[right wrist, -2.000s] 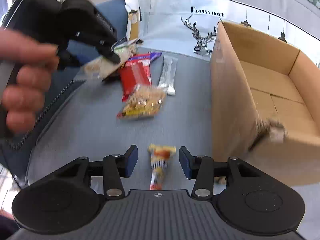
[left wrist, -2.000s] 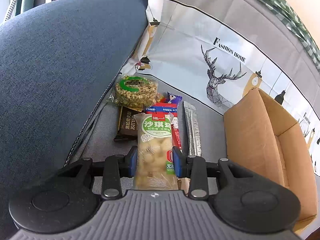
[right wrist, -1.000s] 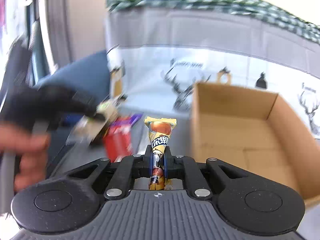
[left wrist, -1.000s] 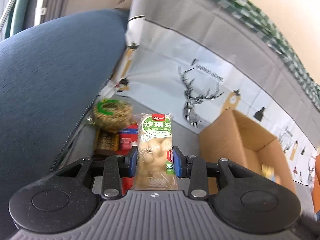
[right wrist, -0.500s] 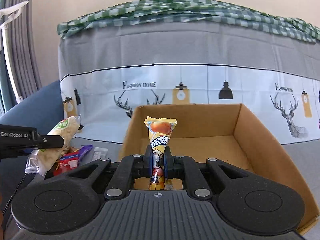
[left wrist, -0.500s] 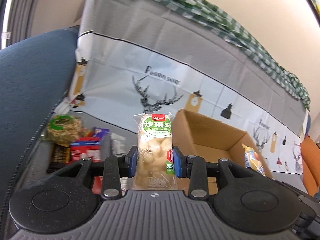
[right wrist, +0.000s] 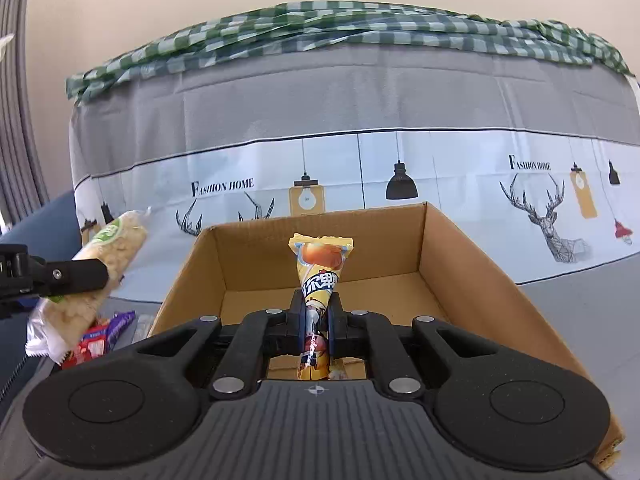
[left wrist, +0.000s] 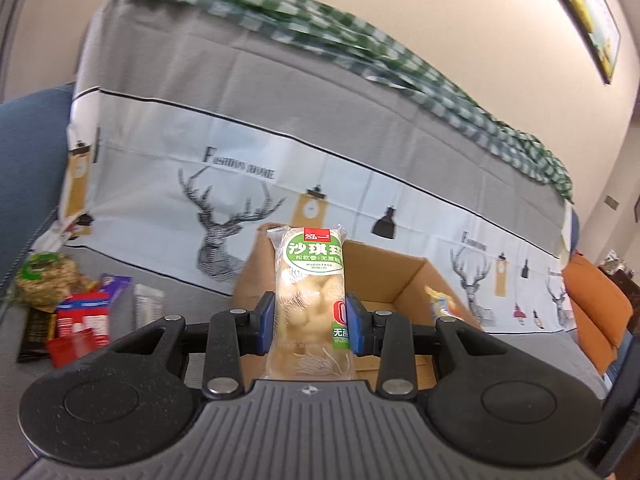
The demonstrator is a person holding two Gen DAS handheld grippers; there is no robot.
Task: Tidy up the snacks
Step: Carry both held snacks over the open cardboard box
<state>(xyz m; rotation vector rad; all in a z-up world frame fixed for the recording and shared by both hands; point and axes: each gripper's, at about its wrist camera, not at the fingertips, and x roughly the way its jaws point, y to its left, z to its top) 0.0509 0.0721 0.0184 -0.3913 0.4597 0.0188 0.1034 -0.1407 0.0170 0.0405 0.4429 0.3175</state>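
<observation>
My left gripper is shut on a clear pack of pale puffed cake with a green label, held upright in the air before the open cardboard box. My right gripper is shut on a narrow yellow snack packet, held upright over the near edge of the same box. The left gripper with its pack also shows at the left of the right wrist view. The yellow packet shows beyond the box in the left wrist view.
Several loose snacks lie on the grey sofa seat left of the box: a round green-labelled pack, a red pack, a purple wrapper, a dark bar. A deer-print cover hangs behind. An orange cushion sits right.
Both grippers have lifted their snacks off the seat and swung right toward the box. The right gripper closed on the yellow packet, which earlier lay on the seat between its open fingers.
</observation>
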